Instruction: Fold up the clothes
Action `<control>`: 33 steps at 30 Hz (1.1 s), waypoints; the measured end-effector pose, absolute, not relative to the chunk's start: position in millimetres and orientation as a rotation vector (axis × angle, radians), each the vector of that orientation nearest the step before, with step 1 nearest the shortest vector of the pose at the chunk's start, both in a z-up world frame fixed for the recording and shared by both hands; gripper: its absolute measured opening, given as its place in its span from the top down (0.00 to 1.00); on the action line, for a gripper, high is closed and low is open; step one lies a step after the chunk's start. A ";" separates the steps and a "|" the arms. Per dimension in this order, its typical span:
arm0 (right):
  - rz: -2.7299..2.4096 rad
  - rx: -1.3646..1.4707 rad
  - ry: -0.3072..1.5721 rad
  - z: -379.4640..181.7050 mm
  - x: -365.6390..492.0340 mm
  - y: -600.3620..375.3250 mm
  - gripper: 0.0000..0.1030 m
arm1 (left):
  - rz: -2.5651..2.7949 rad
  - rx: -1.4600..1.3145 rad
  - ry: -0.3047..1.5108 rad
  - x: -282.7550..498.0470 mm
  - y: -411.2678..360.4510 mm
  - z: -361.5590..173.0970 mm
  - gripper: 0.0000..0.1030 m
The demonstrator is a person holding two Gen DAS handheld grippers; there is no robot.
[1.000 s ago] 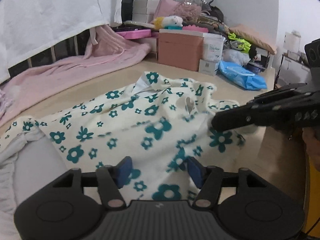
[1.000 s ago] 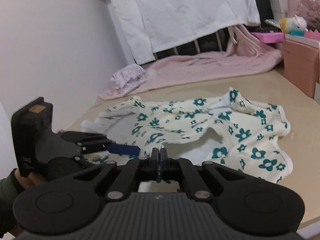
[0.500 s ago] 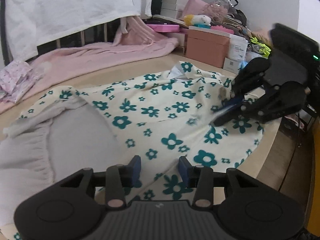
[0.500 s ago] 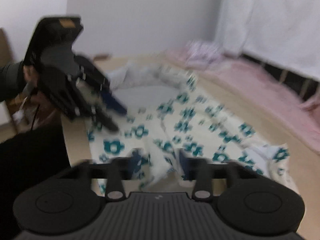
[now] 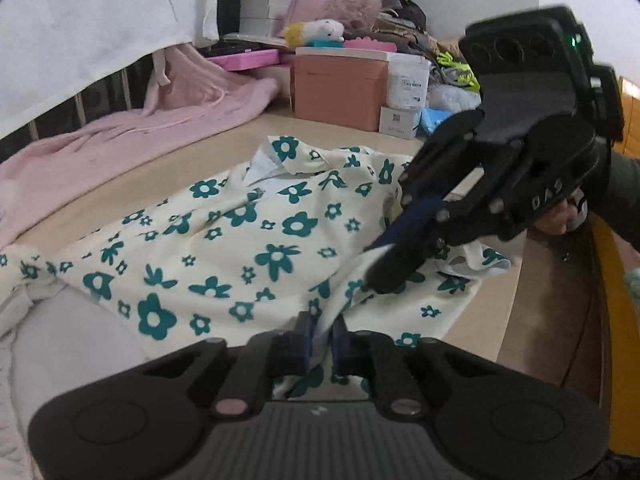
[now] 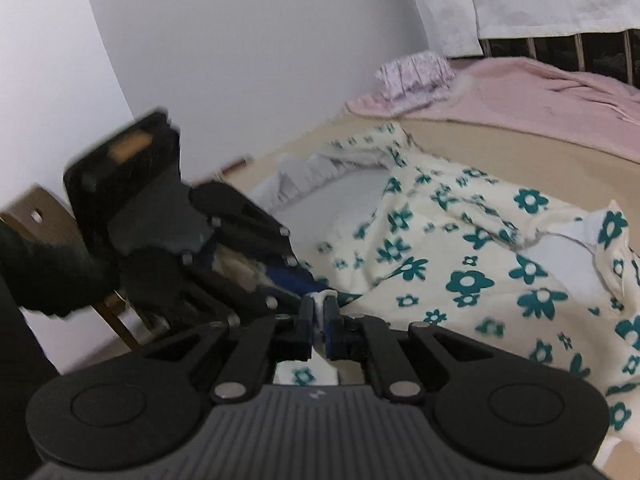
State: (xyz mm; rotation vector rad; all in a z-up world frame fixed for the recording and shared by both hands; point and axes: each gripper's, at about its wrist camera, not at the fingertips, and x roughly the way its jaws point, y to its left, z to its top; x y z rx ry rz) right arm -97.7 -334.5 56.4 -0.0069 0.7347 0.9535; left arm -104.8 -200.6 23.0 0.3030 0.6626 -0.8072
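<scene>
While the garment [image 5: 248,240] sprawls over the counter [image 5: 486,344], long axis running away leftward from both claws, the left claw [image 5: 320,334] pinches its near hem; the right claw [image 6: 319,320], jaws opening, straddles an edge fold just beside.

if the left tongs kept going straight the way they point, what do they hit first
Probably more of the floral garment the left tongs already pinch; it fills the line ahead. The right tongs sit just off to the side, though depth is unclear.

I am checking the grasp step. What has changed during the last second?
The left gripper, open before, has closed on the floral garment hem. The right gripper turned and pinches fabric close beside it, jaws opening slightly. The pink blanket and boxes stayed.
</scene>
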 end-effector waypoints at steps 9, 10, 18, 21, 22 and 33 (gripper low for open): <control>0.896 -0.143 0.746 38.1 -88.1 -318.9 0.95 | -0.834 0.094 0.850 -70.3 -167.6 25.1 0.91; 0.882 -0.076 0.768 35.0 -82.4 -325.5 0.95 | -0.822 0.066 0.872 -66.0 -163.7 25.9 0.88; 0.667 -0.001 0.562 65.5 -143.9 -350.6 0.56 | -0.535 0.177 0.685 -129.4 -70.7 44.4 0.38; 0.634 0.021 0.488 69.8 -179.6 -348.6 0.57 | -0.482 0.155 0.713 -139.3 -43.2 32.7 0.38; 0.640 0.029 0.476 68.1 -188.9 -346.8 0.57 | -0.482 0.147 0.712 -140.1 -37.5 29.4 0.46; 0.455 -0.038 0.551 41.7 -196.0 -337.7 0.72 | -0.423 0.112 0.681 -155.2 -22.7 34.6 0.64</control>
